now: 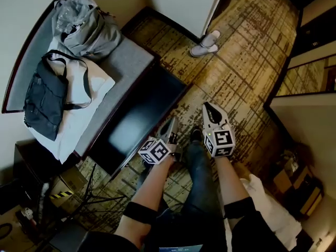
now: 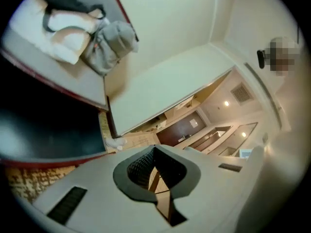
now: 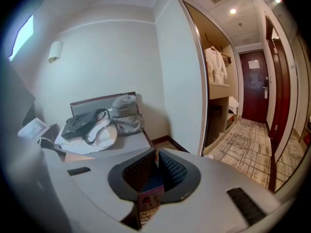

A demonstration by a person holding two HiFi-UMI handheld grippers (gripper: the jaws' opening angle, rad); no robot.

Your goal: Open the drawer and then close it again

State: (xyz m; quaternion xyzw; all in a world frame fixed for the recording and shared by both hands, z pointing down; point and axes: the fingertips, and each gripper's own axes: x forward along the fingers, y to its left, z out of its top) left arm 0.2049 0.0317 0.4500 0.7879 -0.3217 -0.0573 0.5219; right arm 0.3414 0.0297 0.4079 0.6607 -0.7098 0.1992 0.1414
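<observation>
Patterned carpet (image 1: pixel 236 67) below you, with your left gripper (image 1: pixel 171 121) and right gripper (image 1: pixel 207 106) both closed and empty.
Head view: you hold both grippers out over the carpet, the left one near the corner of the dark cabinet (image 1: pixel 136 117); from above you cannot tell where its drawer sits. A grey bag (image 1: pixel 86 28) and a black bag (image 1: pixel 44 96) lie on the bench (image 1: pixel 128 62) beside it. Left gripper view: your jaws meet at the tips with nothing between them, and the cabinet's dark top is at far left. Right gripper view: your jaws are together too, gripping nothing, with the bags ahead on the left.
</observation>
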